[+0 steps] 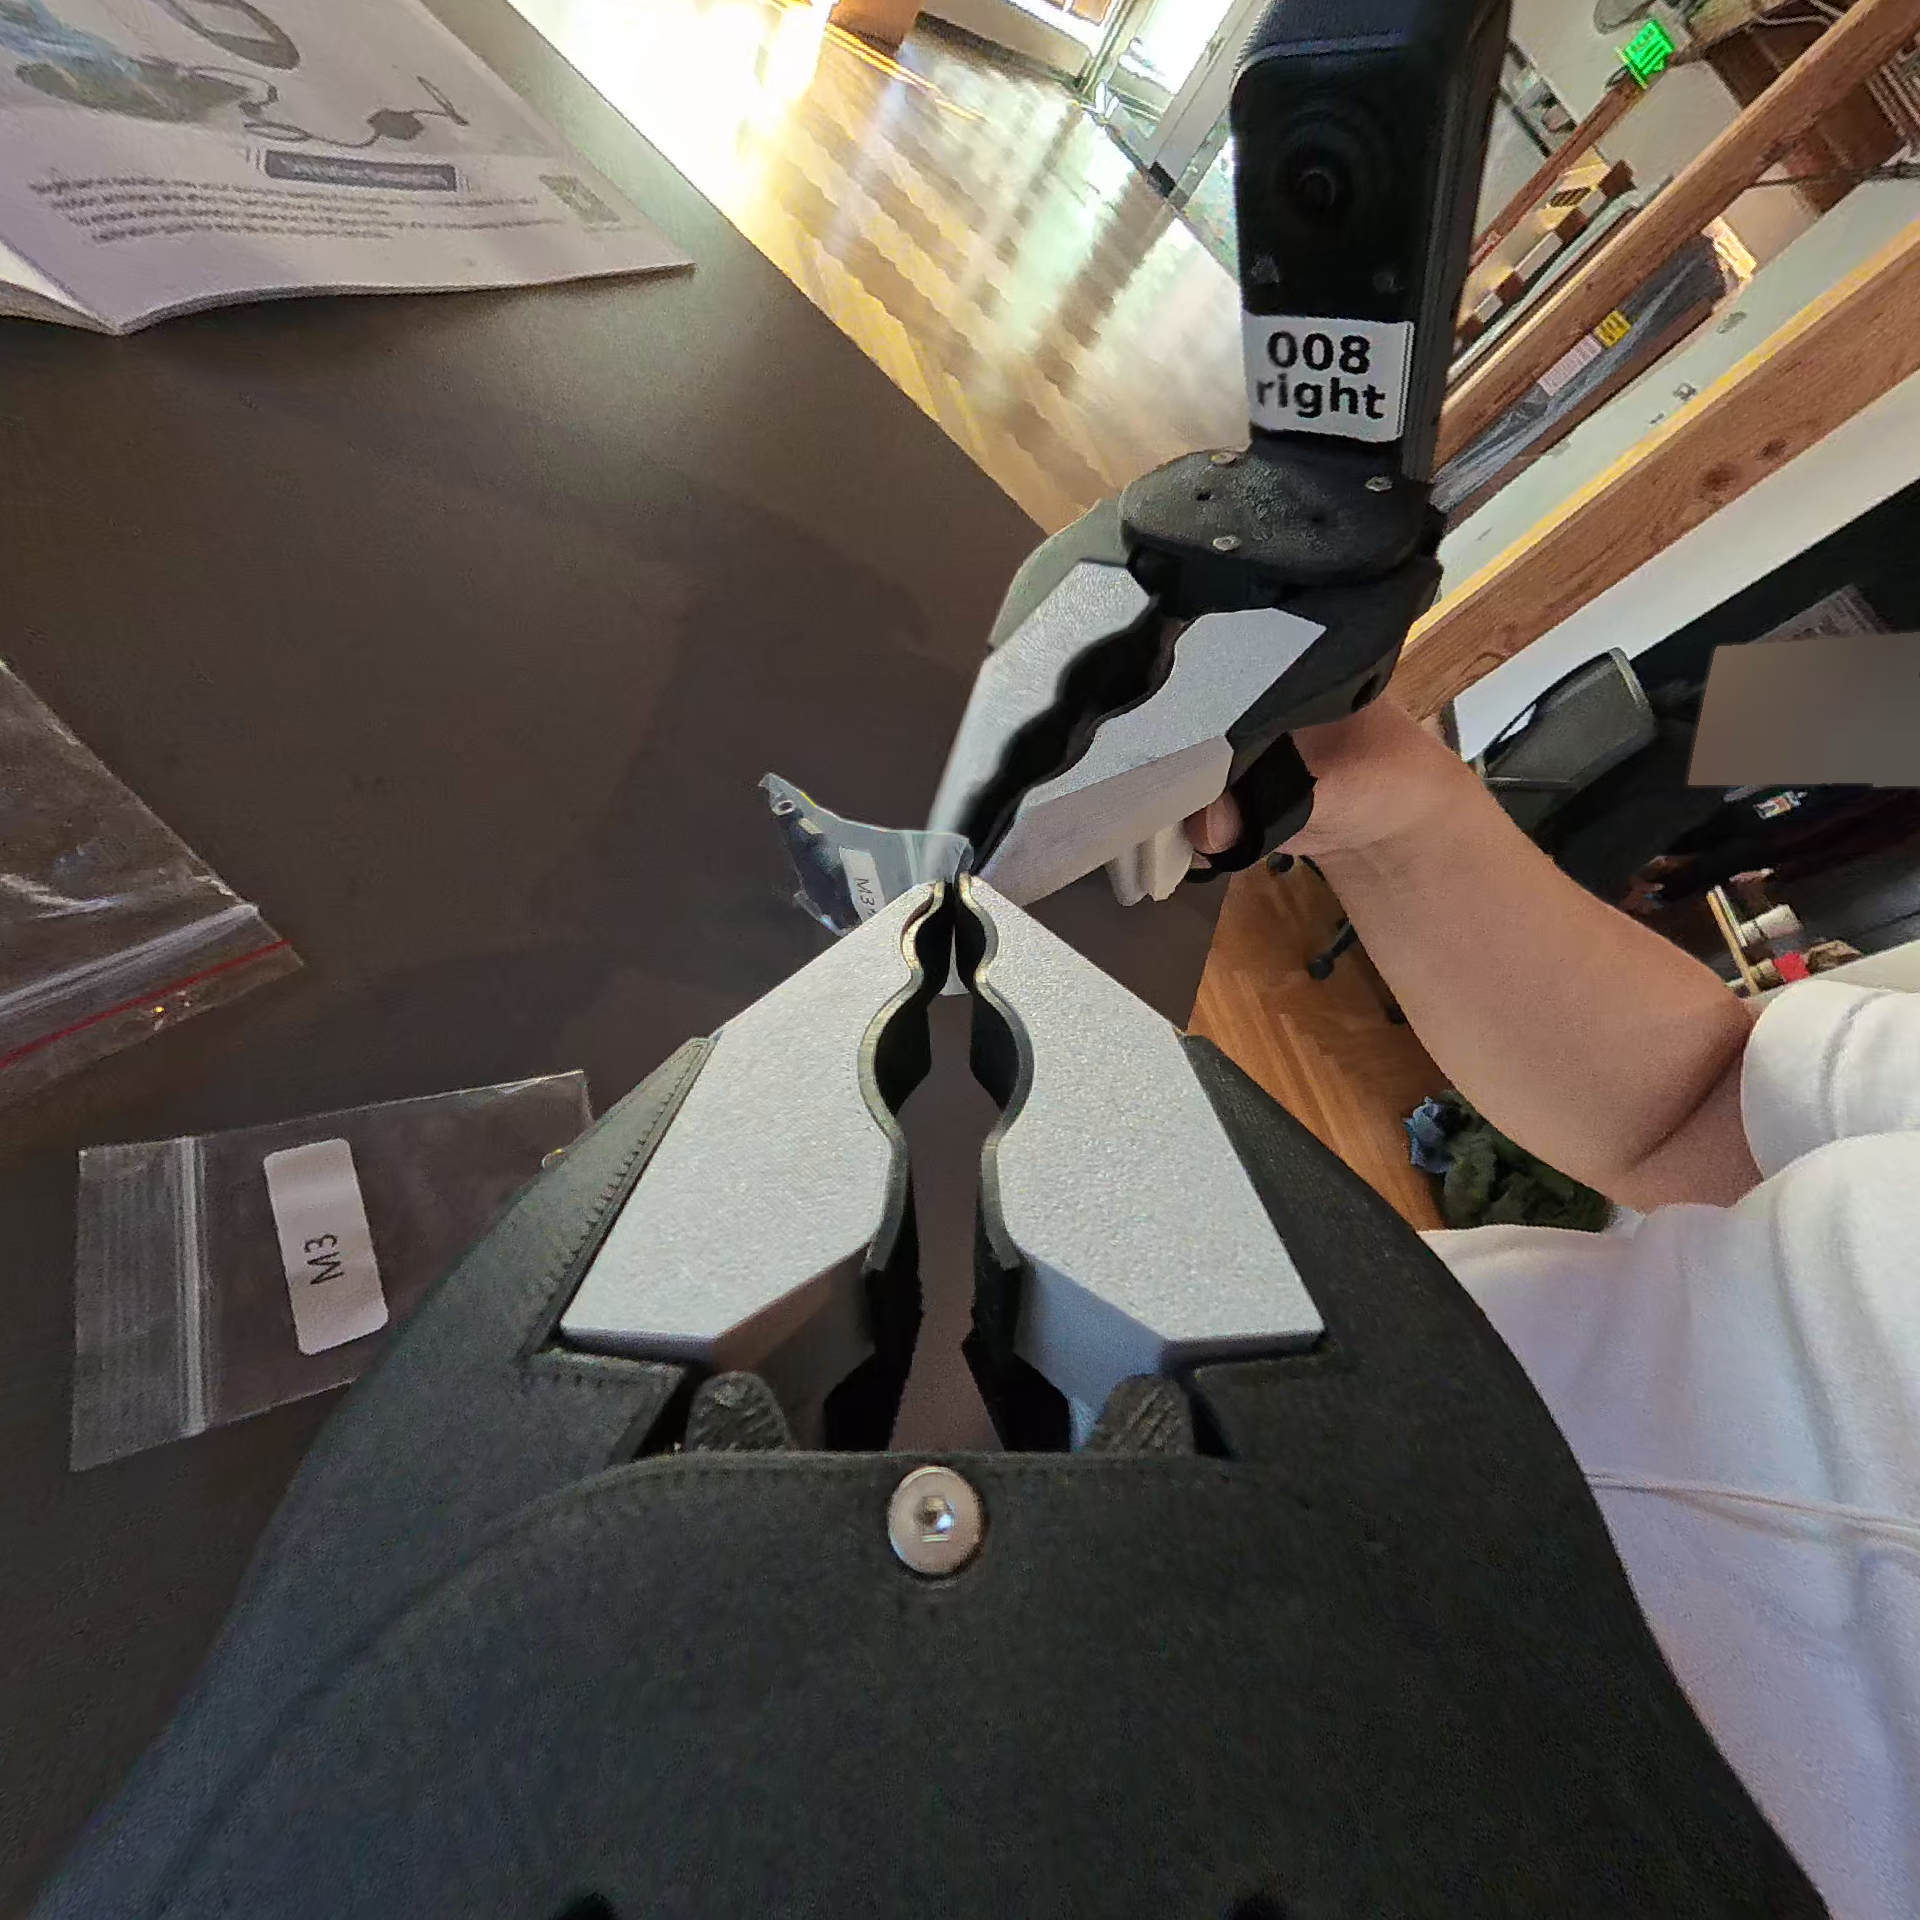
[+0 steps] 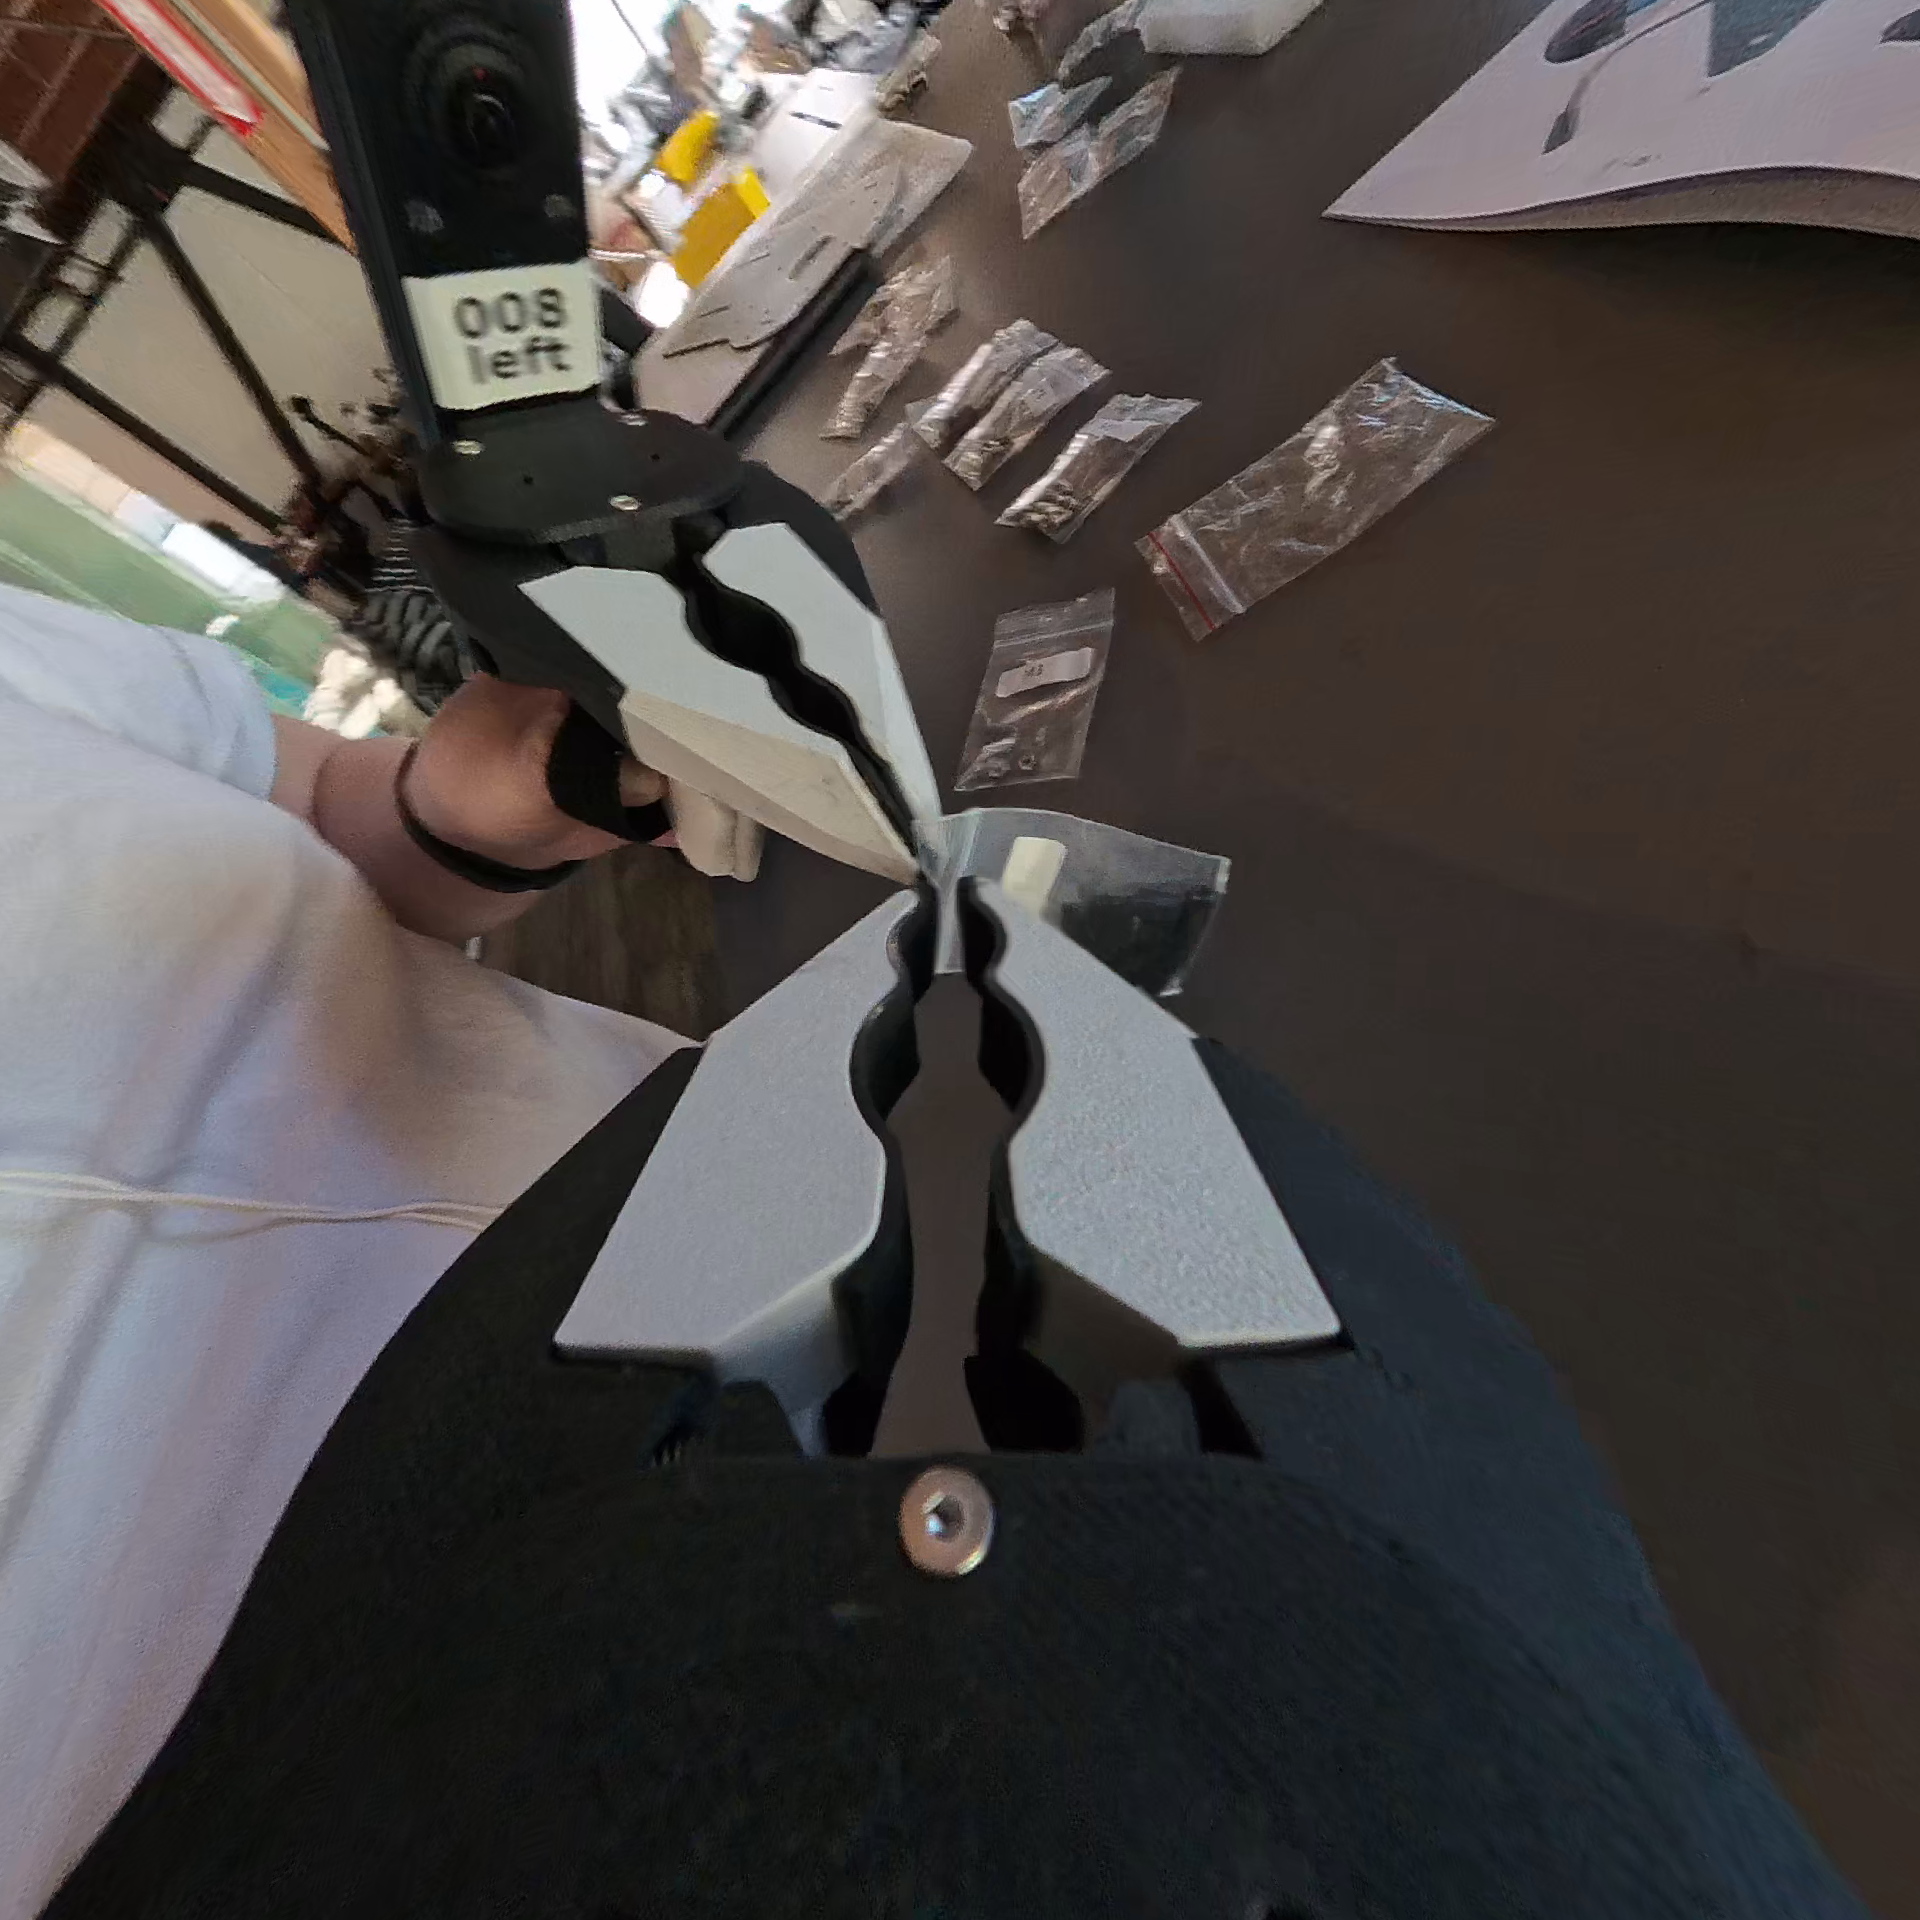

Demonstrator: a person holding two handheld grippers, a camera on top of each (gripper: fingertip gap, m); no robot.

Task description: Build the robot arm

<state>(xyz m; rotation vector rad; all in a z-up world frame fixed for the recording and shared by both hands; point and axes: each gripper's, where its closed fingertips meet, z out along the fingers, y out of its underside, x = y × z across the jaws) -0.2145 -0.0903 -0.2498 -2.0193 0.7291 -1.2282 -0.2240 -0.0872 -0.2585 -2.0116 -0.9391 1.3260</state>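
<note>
Both grippers, left gripper (image 1: 954, 883) and right gripper (image 2: 951, 891), pinch the top edge of one small clear plastic zip bag (image 2: 1122, 904) held above the dark brown table (image 1: 468, 644), its length pointing away; even, opposed pulls seem wisest.

Both tools meet tip to tip over the near edge of the dark counter (image 2: 1558, 935), pinching one small clear bag (image 2: 1122, 894). Bare counter lies open to the right of it. Farther off, scattered zip bags (image 2: 1314, 494) and a printed sheet (image 2: 1662, 135) block the way.
</note>
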